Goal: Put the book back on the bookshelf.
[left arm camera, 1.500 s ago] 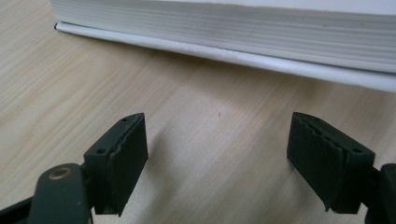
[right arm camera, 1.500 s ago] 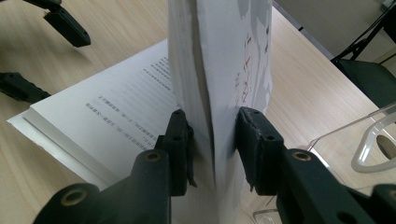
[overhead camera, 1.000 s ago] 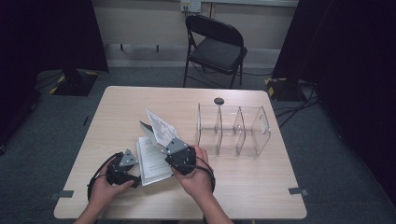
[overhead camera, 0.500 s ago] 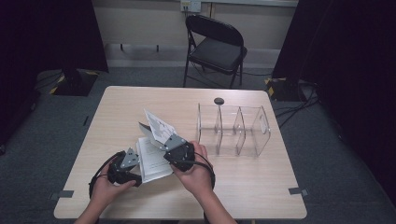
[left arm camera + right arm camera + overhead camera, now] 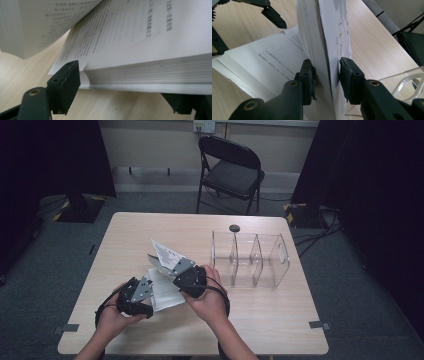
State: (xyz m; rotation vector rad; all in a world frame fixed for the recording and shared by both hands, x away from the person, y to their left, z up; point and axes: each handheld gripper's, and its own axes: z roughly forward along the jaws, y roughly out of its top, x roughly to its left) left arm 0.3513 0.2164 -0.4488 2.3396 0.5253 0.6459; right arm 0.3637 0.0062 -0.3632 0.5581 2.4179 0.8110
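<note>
A thick white book (image 5: 165, 295) lies open on the wooden table (image 5: 280, 320) in the high view. My right gripper (image 5: 174, 264) is shut on a lifted sheaf of pages with the front cover (image 5: 164, 253). In the right gripper view the sheaf (image 5: 324, 37) stands upright between the two black jaws of that gripper (image 5: 327, 75). My left gripper (image 5: 149, 286) is at the book's near left corner. In the left gripper view it (image 5: 125, 97) stands open, its jaws wide apart along the edge of the flat page block (image 5: 150, 72).
A clear plastic organizer (image 5: 250, 257) with three compartments stands right of the book. A small black round thing (image 5: 234, 228) lies behind it. A black folding chair (image 5: 230, 170) stands beyond the table's far edge. My left gripper's jaws (image 5: 274, 17) show far off in the right gripper view.
My left gripper has crept up and to the right, closer to the book's corner. The right gripper still holds the lifted pages, shifted slightly.
</note>
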